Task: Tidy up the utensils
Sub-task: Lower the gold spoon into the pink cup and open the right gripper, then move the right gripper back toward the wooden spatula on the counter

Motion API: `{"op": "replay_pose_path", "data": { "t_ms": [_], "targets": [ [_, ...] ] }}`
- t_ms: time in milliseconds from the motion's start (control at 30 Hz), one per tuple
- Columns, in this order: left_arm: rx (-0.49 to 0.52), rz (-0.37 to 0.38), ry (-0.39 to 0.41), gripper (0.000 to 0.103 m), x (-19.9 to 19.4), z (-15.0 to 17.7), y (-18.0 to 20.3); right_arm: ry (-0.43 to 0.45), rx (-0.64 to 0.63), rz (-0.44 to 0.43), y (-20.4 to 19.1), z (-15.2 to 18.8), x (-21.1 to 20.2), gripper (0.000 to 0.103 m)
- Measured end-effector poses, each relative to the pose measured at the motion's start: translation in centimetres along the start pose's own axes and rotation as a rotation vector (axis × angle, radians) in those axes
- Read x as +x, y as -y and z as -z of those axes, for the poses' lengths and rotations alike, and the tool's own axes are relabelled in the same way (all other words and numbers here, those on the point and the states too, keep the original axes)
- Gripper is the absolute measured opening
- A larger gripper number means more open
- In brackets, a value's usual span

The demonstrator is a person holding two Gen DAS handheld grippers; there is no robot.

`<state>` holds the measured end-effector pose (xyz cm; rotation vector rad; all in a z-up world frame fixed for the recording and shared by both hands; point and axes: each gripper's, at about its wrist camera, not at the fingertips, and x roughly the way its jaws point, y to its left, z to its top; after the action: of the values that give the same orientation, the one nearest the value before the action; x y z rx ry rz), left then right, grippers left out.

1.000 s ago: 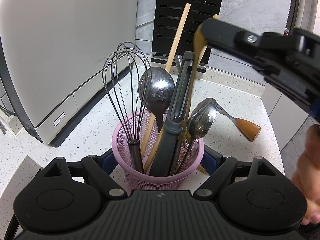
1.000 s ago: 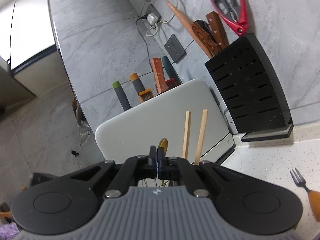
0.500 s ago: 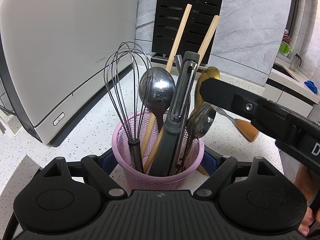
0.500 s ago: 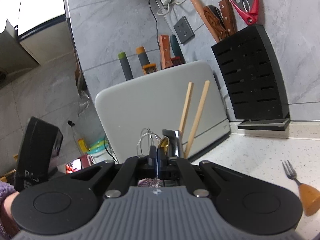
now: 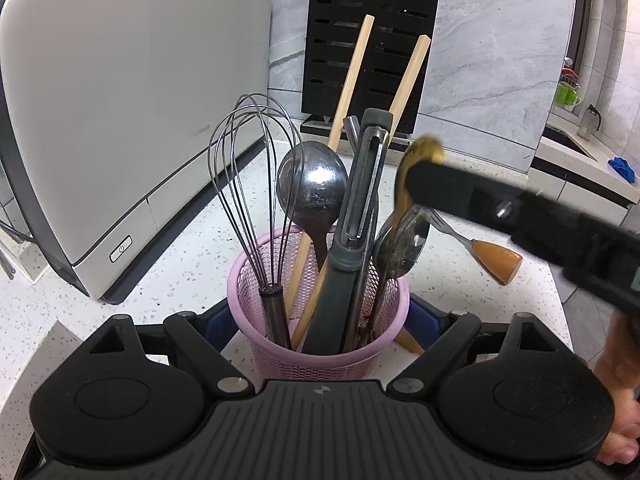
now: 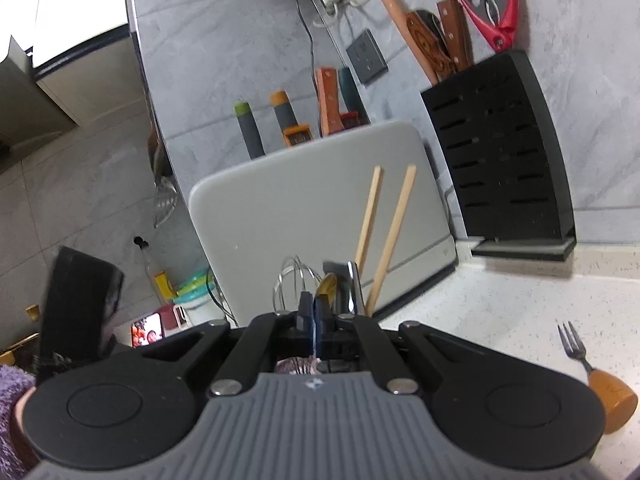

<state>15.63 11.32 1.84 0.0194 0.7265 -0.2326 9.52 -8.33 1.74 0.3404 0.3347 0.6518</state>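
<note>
Apparently gold spoon (image 5: 420, 156) pinched in right hand-held gripper (image 5: 416, 184), above pink basket (image 5: 320, 356)

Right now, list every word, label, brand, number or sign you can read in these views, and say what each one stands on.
No text reads clearly.
Faint grey lettering on the white appliance: too small and blurred to read.
Power symbol, a sign and not a word, on the appliance's button.
White marking on the right gripper's body at the left wrist view's edge: cut off, unreadable.
Small round emblem on each gripper's ribbed base: no letters.
</note>
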Motion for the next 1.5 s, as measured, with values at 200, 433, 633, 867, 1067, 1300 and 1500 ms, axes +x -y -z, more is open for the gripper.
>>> {"op": "replay_pose_path", "data": {
  "t_ms": [200, 433, 633, 867, 1067, 1300, 1500],
  "targets": [
    [0.050, -0.019, 0.015, 0.103, 0.0, 0.4, 0.6, -0.059, 0.001, 0.023, 0.2, 0.1, 0.4, 0.000],
    [0.065, -0.022, 0.017, 0.103, 0.0, 0.4, 0.7, -0.129, 0.033, 0.053, 0.8, -0.1, 1.0, 0.004],
    [0.048, -0.015, 0.013, 0.103, 0.2, 0.3, 0.5, -0.133, 0.009, 0.027, 0.2, -1.2, 0.3, 0.043],
    [0.039, -0.002, 0.011, 0.100, 0.1, 0.3, 0.4, -0.128, -0.088, 0.154, -0.3, -3.9, -0.7, 0.044],
    [0.038, 0.000, 0.010, 0.099, 0.2, 0.3, 0.3, -0.164, -0.234, 0.294, 1.1, -6.0, -1.1, 0.056],
    [0.038, 0.000, 0.010, 0.099, 0.2, 0.3, 0.3, -0.368, -0.364, 0.397, 3.6, -4.4, 0.4, 0.058],
    [0.038, -0.001, 0.009, 0.099, 0.2, 0.2, 0.3, -0.524, -0.288, 0.346, 5.4, -2.3, 1.5, 0.049]
  ]
}}
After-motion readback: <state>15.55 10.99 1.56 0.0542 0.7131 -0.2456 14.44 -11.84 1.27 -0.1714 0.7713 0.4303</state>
